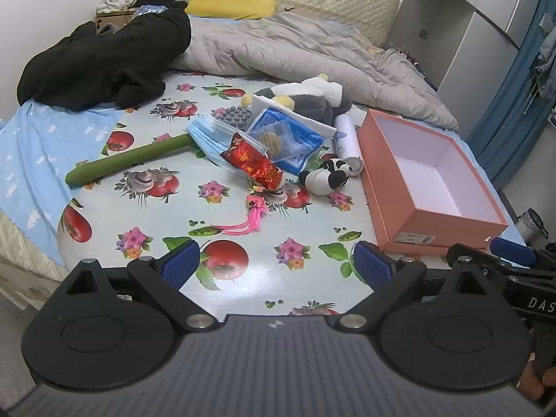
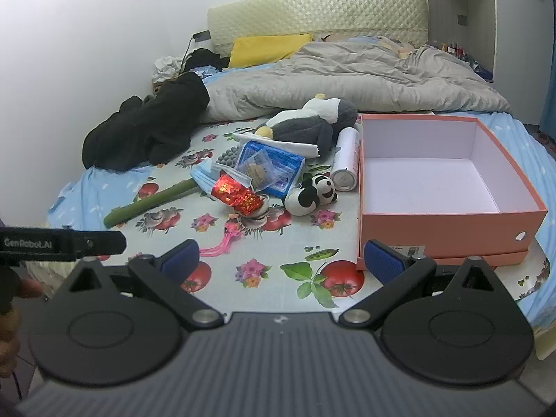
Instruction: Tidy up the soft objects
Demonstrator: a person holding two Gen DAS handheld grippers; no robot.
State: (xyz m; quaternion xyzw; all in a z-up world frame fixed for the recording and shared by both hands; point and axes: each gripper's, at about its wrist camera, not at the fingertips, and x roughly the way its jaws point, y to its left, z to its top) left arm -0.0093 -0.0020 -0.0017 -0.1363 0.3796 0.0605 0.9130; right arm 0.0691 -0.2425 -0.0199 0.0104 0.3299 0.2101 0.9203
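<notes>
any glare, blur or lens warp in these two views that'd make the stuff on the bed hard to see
Left wrist view: strong fisheye bend at the edges, a pale sheen on the glossy floral mat, and the pile around the small panda plush stays sharp. Right wrist view: same warp, dark corners, bright glare on the red foil packet, and the pink box is clear.
</notes>
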